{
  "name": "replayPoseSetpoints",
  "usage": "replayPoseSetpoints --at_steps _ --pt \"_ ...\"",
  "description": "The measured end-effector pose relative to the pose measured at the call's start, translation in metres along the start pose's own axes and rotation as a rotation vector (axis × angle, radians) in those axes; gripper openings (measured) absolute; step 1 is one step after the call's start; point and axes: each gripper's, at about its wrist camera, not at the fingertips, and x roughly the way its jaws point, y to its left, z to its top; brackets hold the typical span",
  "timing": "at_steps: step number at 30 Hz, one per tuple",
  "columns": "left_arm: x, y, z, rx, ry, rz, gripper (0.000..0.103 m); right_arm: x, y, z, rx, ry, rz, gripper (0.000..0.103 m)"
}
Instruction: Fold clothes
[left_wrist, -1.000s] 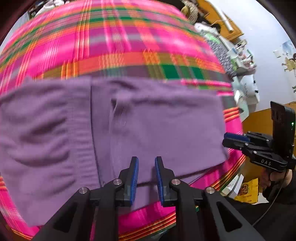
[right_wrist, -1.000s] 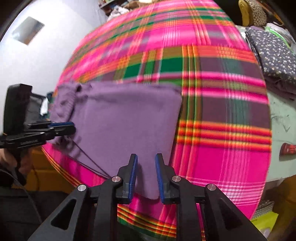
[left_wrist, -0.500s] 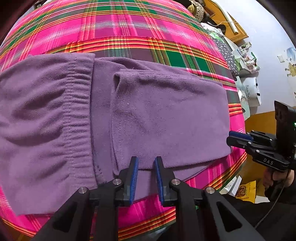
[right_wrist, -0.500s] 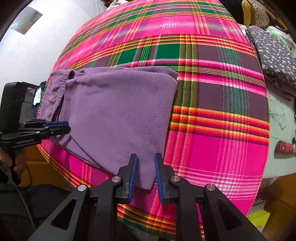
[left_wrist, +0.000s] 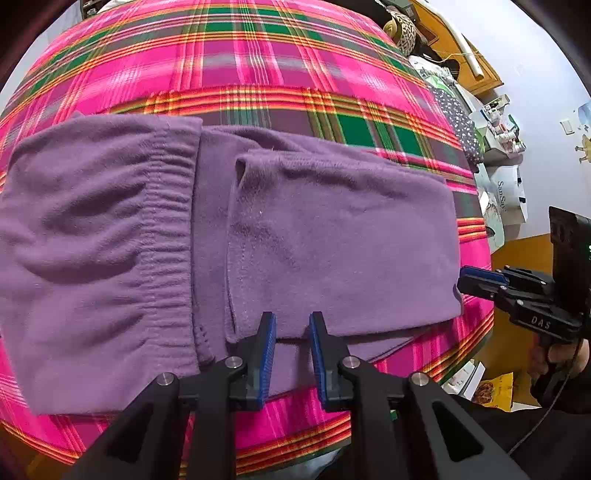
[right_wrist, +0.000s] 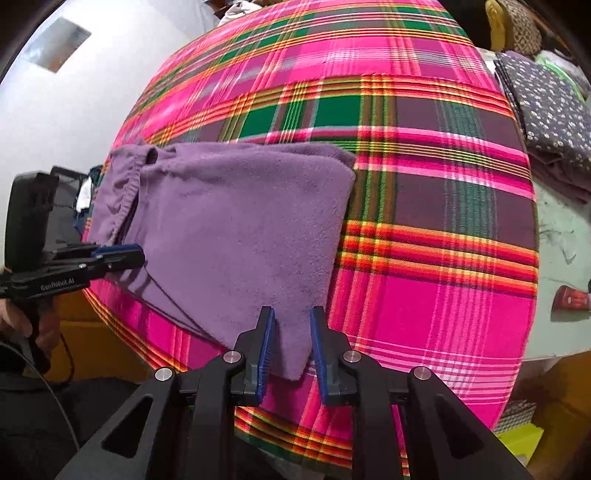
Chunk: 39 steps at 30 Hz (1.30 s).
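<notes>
Purple trousers (left_wrist: 258, 236) lay folded over once near the plaid surface's (left_wrist: 258, 55) front edge. Your left claw (left_wrist: 291, 354) and right claw (right_wrist: 291, 350) stood open, gripping nothing; further folds remained.

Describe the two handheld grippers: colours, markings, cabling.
Both are black pistol-grip units with triangular cut-out finger arms, silver pivot pins and blue ribbed pads. The left gripper reads "GenRobot.AI", the right gripper reads "DAS"; a thin black cable hangs from each. The person's sleeves look dark.
</notes>
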Motion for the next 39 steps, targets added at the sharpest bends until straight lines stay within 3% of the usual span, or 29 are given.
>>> replayPoseSetpoints --at_steps 5,9,18,26,39 --pt "-0.011 0.004 0.001 -0.007 -0.022 0.003 0.019 -0.011 -0.013 0.006 0.049 -0.026 0.039 0.021" --pt "-0.017 0.008 -0.006 -0.021 -0.017 0.010 0.019 -0.016 -0.022 0.009 0.094 -0.055 0.070 0.039" --pt "-0.039 0.020 -0.017 -0.052 -0.055 0.009 0.019 -0.019 -0.042 0.009 0.189 -0.087 0.151 0.040" --pt "-0.052 0.043 -0.018 -0.111 -0.090 0.043 0.019 -0.006 -0.047 0.010 0.219 -0.059 0.182 0.040" --pt "-0.046 0.037 -0.012 -0.096 -0.081 0.021 0.019 0.011 -0.043 0.024 0.220 -0.054 0.231 0.040"
